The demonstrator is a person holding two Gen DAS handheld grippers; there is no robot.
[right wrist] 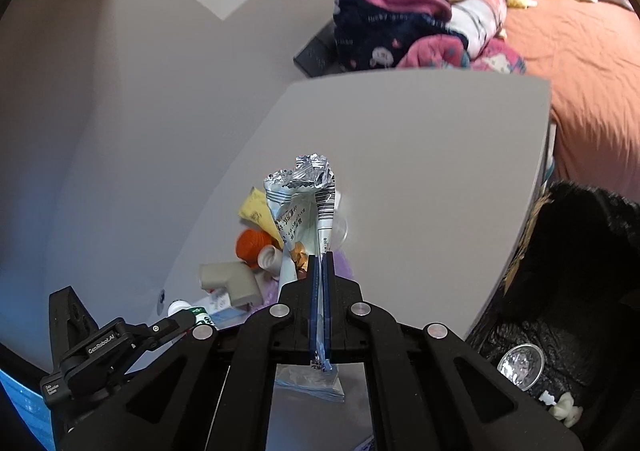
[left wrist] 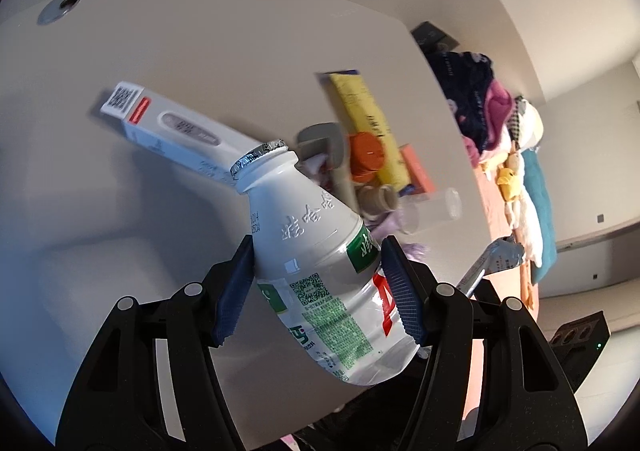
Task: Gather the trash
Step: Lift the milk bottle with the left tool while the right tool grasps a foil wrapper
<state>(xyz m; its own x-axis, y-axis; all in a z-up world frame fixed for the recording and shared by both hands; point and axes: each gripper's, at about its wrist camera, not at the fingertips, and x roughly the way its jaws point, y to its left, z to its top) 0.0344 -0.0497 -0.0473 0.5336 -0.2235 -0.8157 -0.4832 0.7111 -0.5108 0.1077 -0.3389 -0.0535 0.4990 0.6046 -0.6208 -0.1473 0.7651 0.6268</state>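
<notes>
My left gripper (left wrist: 318, 271) is shut on a white plastic drink bottle (left wrist: 320, 263) with a green and red label and a foil rim, held tilted above the table (left wrist: 200, 71). My right gripper (right wrist: 320, 263) is shut on a crumpled silver foil wrapper (right wrist: 304, 203), held upright above the table (right wrist: 420, 171); the wrapper also shows in the left wrist view (left wrist: 496, 257). More trash lies on the table: a white box (left wrist: 172, 127), a yellow packet (left wrist: 368, 119), an orange cap (left wrist: 366, 157), a clear plastic cup (left wrist: 432, 209).
A bin lined with a black bag (right wrist: 560, 283) stands beside the table's right edge, holding a foil cup (right wrist: 520, 365). A grey pipe elbow (right wrist: 232, 283) lies among the trash. A bed with an orange sheet (right wrist: 580, 91) and piled clothes (right wrist: 400, 31) lies beyond.
</notes>
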